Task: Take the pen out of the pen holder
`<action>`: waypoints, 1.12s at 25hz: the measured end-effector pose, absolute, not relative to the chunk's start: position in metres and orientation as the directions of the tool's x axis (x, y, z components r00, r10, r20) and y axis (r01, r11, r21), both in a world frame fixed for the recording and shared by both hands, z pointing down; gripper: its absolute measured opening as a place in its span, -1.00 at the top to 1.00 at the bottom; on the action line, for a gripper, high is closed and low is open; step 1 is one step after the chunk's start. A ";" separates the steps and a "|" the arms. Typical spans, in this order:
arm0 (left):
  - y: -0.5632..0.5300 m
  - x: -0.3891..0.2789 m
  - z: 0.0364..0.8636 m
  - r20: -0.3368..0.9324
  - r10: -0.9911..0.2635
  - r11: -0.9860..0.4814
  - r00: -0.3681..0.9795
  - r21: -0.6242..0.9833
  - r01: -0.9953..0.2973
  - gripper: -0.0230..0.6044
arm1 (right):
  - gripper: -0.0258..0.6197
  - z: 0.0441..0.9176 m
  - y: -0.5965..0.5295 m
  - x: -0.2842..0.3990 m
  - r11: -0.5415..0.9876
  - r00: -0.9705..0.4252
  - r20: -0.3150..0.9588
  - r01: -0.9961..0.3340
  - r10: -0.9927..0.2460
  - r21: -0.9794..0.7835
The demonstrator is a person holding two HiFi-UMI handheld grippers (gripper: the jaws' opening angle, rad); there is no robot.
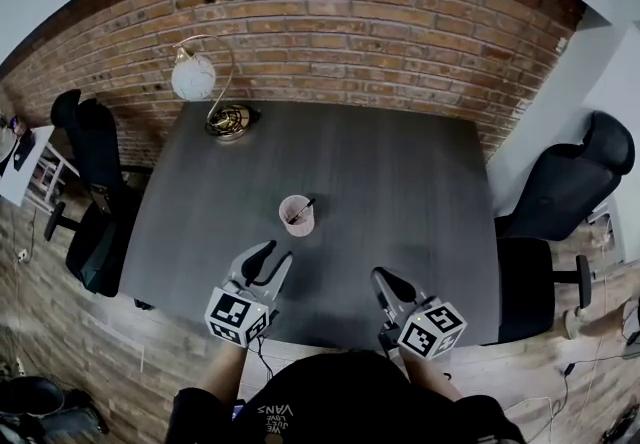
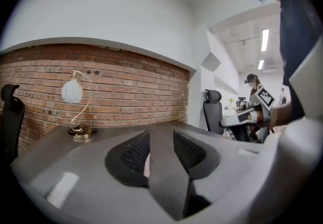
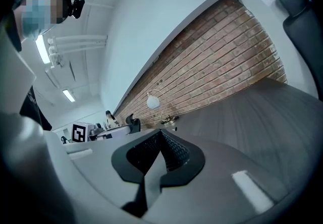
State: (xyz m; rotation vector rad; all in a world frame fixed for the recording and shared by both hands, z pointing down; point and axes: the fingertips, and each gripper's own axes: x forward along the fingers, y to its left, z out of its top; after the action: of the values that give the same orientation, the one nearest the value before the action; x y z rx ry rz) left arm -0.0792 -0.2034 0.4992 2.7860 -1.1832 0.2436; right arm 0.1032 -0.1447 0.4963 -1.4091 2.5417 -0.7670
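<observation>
A pale pink pen holder stands near the middle of the dark grey table, with a dark pen leaning out of it to the right. My left gripper hovers just short of the holder, near the table's front edge, open and with nothing held. In the left gripper view a pale sliver of the holder shows low between the jaws. My right gripper is further right, over the front edge, shut with its tips touching and empty.
A lamp with a white globe and a brass base stands at the table's back left corner. Black office chairs sit to the left and right. A brick wall runs behind the table.
</observation>
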 end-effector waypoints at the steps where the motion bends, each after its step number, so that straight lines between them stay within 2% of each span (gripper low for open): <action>1: -0.209 -0.076 0.498 0.190 -0.704 -0.692 0.684 0.029 -0.721 0.43 | 0.92 0.497 -0.148 0.106 0.431 -0.552 0.125 -0.754 -0.824 -0.495; 12: -0.262 -0.054 0.502 0.250 -0.683 -0.716 0.686 -0.049 -0.696 0.43 | 0.92 0.510 -0.175 0.122 0.417 -0.554 0.126 -0.740 -0.823 -0.527; 28: -0.309 -0.018 0.552 0.440 -0.595 -0.786 0.672 -0.146 -0.601 0.43 | 0.92 0.533 -0.191 0.147 0.371 -0.536 0.143 -0.730 -0.832 -0.574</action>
State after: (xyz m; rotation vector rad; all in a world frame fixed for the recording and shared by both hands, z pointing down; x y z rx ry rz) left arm -0.0176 -0.3088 0.5516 2.8621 -1.0239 0.7473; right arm 0.1472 -0.1908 0.5327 -1.4141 2.4556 -0.8914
